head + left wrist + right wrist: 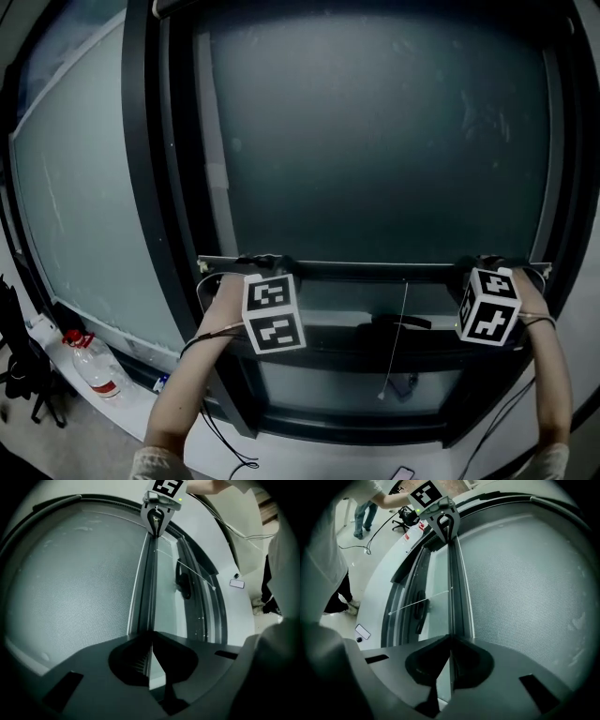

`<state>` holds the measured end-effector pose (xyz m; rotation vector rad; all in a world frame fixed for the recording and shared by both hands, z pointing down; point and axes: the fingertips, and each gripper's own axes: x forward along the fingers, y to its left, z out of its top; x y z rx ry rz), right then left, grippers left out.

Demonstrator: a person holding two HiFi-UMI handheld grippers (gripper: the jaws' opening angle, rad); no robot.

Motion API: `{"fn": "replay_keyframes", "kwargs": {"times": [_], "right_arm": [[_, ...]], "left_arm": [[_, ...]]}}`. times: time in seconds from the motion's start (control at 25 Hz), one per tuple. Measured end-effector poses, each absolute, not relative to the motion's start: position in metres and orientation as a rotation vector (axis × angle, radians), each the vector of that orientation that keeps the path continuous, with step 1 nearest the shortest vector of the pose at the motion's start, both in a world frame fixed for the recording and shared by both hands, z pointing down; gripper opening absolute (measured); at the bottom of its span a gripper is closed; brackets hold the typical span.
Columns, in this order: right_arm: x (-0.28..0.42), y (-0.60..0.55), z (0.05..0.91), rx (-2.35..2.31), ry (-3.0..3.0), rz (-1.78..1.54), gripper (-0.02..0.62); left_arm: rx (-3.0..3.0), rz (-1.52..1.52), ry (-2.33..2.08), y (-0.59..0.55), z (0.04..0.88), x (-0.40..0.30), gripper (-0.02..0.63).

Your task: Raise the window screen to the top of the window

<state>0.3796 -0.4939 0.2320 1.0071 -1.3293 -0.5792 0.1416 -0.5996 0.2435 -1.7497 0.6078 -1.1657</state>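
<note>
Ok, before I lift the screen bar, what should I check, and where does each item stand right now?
1. Left gripper clamped on the bottom bar: ok, jaws closed on its edge.
2. Right gripper clamped on the same bar: ok, jaws closed on it.
3. Bar level: ok, in the head view both ends sit at about the same height.
4. Pull cord clear of the grippers: ok, it hangs between them and touches neither.
5. Screen at the top of the window: not ok, the bar sits low.
6. Path above the bar free of snags: cannot tell.
</note>
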Motion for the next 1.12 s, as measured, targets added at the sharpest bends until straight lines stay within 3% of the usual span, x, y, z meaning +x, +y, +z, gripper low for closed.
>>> {"fn": "replay_keyframes", "kwargs": {"times": [0.32, 0.72, 1.12], "right_arm": [[0.381, -0.503, 0.104, 1.121, -1.245, -0.723, 0.018], [0.377, -0.504, 0.023, 1.184, -1.179, -0.793, 0.018], [0.373, -0.503, -0.110, 1.345, -1.072, -0.942, 0.018]], "left_arm": [[-1.643, -1.065, 0.729, -0.610, 0.116, 0.145, 0.018], [-1.541, -1.012, 0.821, -0.614, 0.036, 0.144, 0.018], [-1.438, -0.930, 0.945, -0.613, -0.097, 0.141, 0.019]]}}
